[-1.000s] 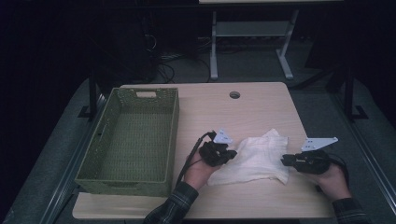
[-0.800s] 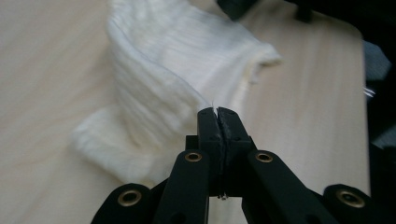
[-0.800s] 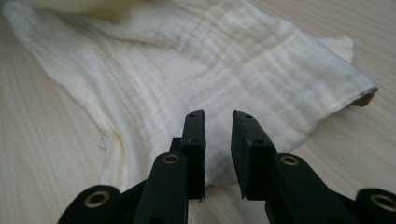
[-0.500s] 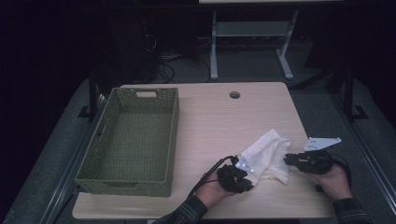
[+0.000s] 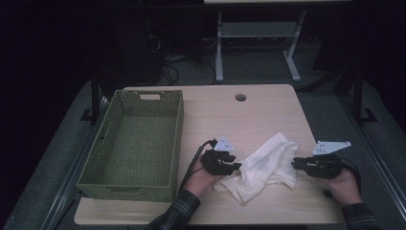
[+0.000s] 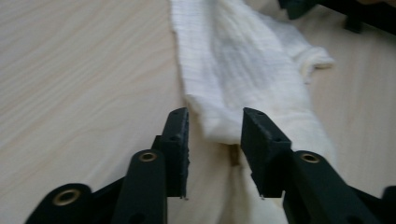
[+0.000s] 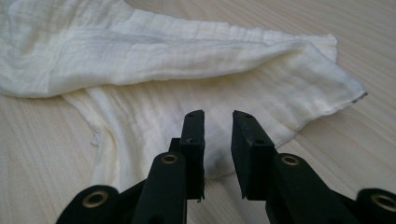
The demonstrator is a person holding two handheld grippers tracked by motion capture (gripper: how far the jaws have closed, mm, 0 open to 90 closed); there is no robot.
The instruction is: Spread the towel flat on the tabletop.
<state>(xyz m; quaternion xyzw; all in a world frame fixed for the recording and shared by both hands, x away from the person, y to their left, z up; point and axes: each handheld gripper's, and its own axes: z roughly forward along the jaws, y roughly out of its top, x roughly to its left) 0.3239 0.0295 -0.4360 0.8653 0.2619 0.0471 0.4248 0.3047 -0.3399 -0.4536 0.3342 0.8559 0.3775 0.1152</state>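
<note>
Table [image 5: 268,115] pale wood, cable hole [image 5: 240,97]; room dark.

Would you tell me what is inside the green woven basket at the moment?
The green basket looks empty: its woven floor shows bare in the high view. The strip just behind its near wall is hidden. The white cloth lies on the table beside it.

A cream-white cloth [image 5: 262,166] of thin, ribbed weave is laid rumpled on the light wooden table [image 5: 268,115], near its front edge and right of centre. One part is folded over the rest; its edges are uneven.
</note>
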